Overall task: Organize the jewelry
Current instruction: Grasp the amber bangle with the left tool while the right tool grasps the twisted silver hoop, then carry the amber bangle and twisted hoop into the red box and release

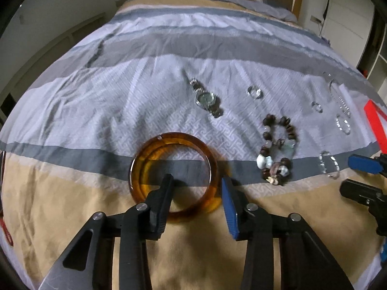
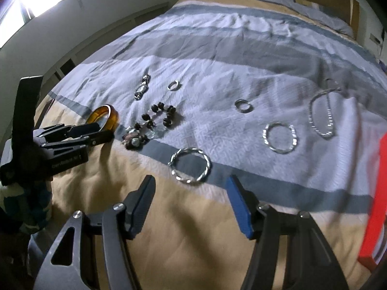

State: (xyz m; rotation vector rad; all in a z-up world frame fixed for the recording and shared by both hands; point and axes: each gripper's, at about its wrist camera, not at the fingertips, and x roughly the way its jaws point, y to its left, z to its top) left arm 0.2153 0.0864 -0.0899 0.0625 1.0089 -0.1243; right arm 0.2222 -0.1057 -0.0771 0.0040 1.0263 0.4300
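Note:
An amber bangle [image 1: 174, 174] lies on the striped bedspread. My left gripper [image 1: 197, 181] is open, its black finger inside the ring and its blue finger outside the right rim. The bangle also shows in the right wrist view [image 2: 106, 117]. A dark beaded bracelet [image 1: 278, 148] lies to its right. A silver watch [image 1: 206, 99] lies further back. My right gripper [image 2: 191, 183] is open and empty, just short of a twisted silver bangle [image 2: 189, 168].
Silver rings [image 2: 243, 105] [image 2: 174, 85], a second silver bangle [image 2: 280, 137] and a chain bracelet [image 2: 323, 116] lie on the bedspread [image 2: 217, 55]. A red box [image 2: 377, 193] stands at the right edge. The headboard is at the far end.

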